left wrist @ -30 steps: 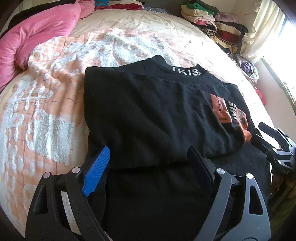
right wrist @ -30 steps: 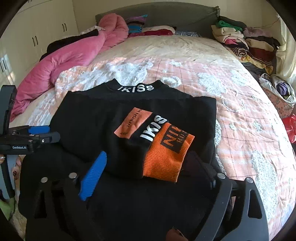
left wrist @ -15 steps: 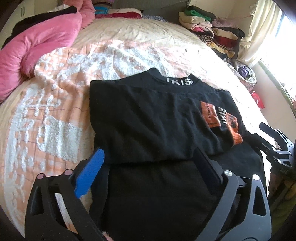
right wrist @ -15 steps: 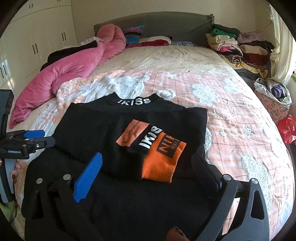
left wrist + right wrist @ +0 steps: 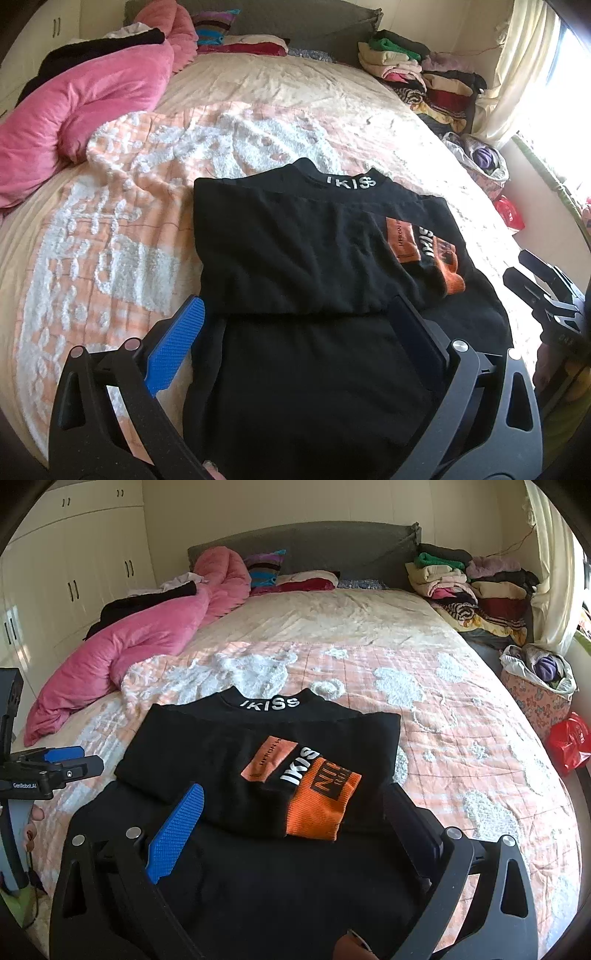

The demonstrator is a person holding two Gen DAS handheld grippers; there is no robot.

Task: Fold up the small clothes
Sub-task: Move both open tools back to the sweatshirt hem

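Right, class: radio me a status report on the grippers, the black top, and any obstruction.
Left gripper open, empty. Right gripper open, empty. Black top folded on the bedspread, orange cuff on top. Nothing in the way.

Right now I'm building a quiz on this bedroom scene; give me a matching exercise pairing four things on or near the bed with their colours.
Things:
1. sweater
2. sleeve cuff
3. duvet
4. plastic bag

Colours:
A. pink
B. red
C. black
D. orange

Pairs: 1-C, 2-D, 3-A, 4-B
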